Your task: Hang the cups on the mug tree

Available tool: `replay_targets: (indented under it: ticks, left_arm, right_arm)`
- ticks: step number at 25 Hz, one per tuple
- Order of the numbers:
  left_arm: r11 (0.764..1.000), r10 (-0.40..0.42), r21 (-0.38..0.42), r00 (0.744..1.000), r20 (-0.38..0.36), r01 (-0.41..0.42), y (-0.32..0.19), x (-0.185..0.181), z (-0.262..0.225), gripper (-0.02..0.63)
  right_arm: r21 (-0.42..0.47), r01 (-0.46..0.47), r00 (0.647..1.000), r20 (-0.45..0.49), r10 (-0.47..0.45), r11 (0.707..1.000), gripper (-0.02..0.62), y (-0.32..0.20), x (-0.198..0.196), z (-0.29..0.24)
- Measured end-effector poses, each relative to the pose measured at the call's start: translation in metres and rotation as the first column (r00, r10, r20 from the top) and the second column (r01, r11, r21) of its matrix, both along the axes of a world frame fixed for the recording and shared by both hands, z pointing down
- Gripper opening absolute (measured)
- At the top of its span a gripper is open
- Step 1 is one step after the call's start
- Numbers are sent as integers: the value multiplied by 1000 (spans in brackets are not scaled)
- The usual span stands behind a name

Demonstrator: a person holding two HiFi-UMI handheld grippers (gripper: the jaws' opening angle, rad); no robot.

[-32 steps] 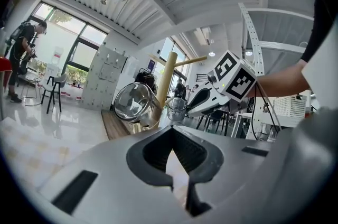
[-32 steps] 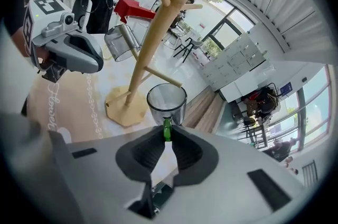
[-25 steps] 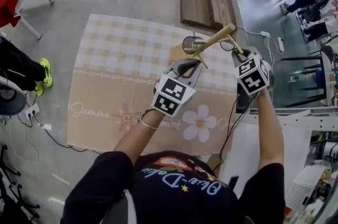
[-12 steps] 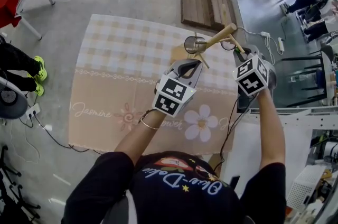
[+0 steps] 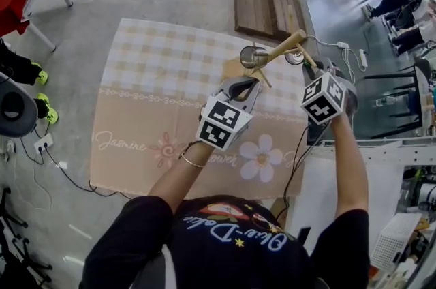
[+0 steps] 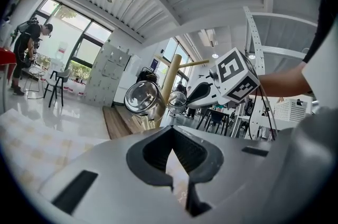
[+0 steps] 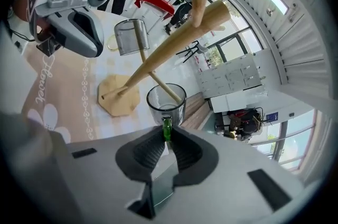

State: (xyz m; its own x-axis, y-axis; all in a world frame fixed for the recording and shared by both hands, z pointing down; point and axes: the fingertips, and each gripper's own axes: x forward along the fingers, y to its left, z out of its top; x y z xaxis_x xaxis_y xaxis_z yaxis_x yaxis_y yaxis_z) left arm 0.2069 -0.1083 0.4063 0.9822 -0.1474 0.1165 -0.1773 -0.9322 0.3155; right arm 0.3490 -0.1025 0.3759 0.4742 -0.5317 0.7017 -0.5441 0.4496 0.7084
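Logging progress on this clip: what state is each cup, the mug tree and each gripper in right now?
mug tree: stands on its base on the table.
first cup: hangs from a peg, empty.
second cup: held by its green handle, not yet hung.
right gripper: fingers shut on the second cup's handle.
left gripper: fingers together, holding nothing.

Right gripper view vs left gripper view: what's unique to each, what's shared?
Right only: green handle pinched by the right gripper, the wooden base on the tablecloth, the left gripper. Left only: the right gripper's marker cube, nothing in its own fingers, a person by the windows. Both: mug tree, hung glass cup, held glass cup.
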Motion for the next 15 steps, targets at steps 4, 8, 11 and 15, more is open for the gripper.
replay_targets:
  ticks: [4, 8, 11, 15]
  left_arm:
    - [1000, 2, 5, 1000, -2, -2, 1, -2, -2, 3]
    - [1000, 5, 9, 1000, -1, -5, 2, -3, -2, 3]
    - [1000, 4, 10, 1000, 3, -4, 3, -4, -2, 3]
    - [1000, -1, 14, 1000, 1, 1, 3, -5, -4, 3]
  right_arm:
    - [-11, 10, 1000, -13, -10, 1000, 46, 2, -3, 1]
    - [-15, 22, 999, -36, -22, 1000, 46, 2, -4, 0]
    - [-18, 30, 998, -47, -30, 999, 46, 3, -5, -1]
    - [-18, 44, 996, -71, -45, 999, 46, 2, -5, -3]
